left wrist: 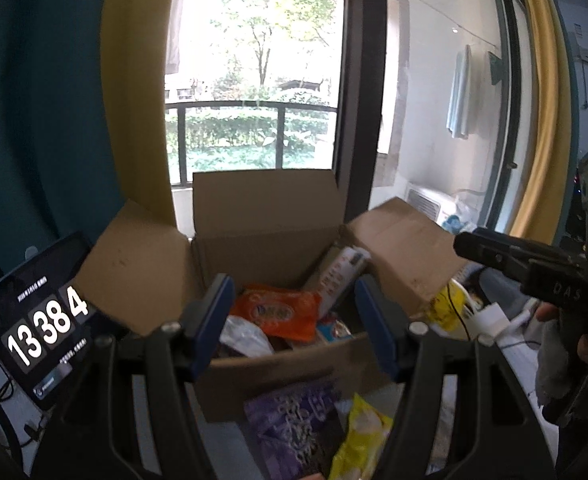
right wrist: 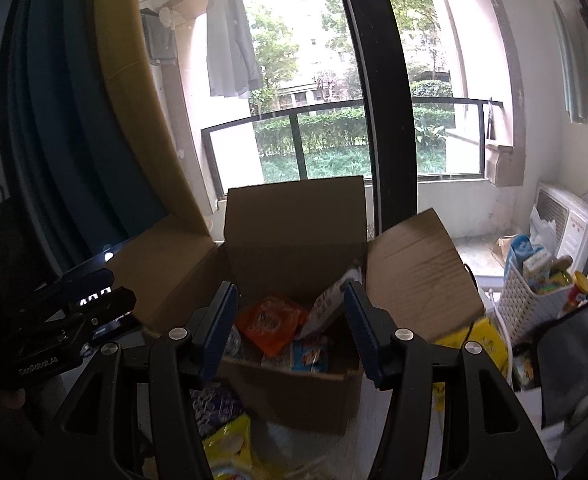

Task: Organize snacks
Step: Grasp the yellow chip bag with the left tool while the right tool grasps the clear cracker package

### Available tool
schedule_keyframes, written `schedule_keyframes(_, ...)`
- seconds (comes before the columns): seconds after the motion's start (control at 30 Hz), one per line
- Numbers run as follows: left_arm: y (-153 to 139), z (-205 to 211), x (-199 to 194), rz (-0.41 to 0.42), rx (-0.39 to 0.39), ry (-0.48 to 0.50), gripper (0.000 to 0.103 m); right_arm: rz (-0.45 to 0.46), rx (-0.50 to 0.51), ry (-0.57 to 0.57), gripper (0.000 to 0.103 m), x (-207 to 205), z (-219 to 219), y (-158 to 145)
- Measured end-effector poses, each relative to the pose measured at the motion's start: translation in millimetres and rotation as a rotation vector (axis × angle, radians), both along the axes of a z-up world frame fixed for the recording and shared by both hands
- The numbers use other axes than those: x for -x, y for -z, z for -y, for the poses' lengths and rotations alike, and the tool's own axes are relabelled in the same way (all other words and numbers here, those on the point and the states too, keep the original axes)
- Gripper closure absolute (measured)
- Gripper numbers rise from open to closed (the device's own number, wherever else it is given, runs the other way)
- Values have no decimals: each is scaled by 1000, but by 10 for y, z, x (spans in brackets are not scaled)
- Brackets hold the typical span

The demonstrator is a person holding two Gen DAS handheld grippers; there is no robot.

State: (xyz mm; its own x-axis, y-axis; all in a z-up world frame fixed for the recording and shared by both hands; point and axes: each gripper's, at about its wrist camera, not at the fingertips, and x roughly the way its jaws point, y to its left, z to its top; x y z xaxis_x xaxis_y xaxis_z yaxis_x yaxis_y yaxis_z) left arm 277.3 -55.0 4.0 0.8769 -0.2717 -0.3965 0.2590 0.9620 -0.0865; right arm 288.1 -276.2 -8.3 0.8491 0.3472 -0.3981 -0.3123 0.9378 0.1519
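Note:
An open cardboard box (left wrist: pixel 270 372) (right wrist: pixel 294 392) stands on the table with its flaps up. Inside lie an orange snack pack (left wrist: pixel 278 314) (right wrist: pixel 272 322), a white pack (left wrist: pixel 339 276) (right wrist: pixel 327 306) leaning on the right wall, a blue pack (right wrist: pixel 311 356) and a clear wrapper (left wrist: pixel 244 336). In front of the box lie a purple pack (left wrist: pixel 294 428) (right wrist: pixel 214 404) and a yellow pack (left wrist: pixel 359 440) (right wrist: pixel 228 444). My left gripper (left wrist: pixel 294 322) is open and empty above the box's near wall. My right gripper (right wrist: pixel 290 326) is open and empty, also above the near wall.
A tablet clock (left wrist: pixel 34 332) stands left of the box. A white basket (right wrist: pixel 533 304) with bottles and cartons stands to the right, with a yellow bag (right wrist: pixel 477 340) (left wrist: pixel 447 304) beside the box. A window and curtains are behind.

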Motion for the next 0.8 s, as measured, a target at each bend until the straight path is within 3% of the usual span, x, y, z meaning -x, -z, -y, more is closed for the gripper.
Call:
schedule_keyframes(0.53,408,49,417,-136,27,59,36,-55,60,22,43,594,161,364)
schedule_keyframes(0.8,756,149,459,-246,21,93,36,-114,65,20,36,735,282,707)
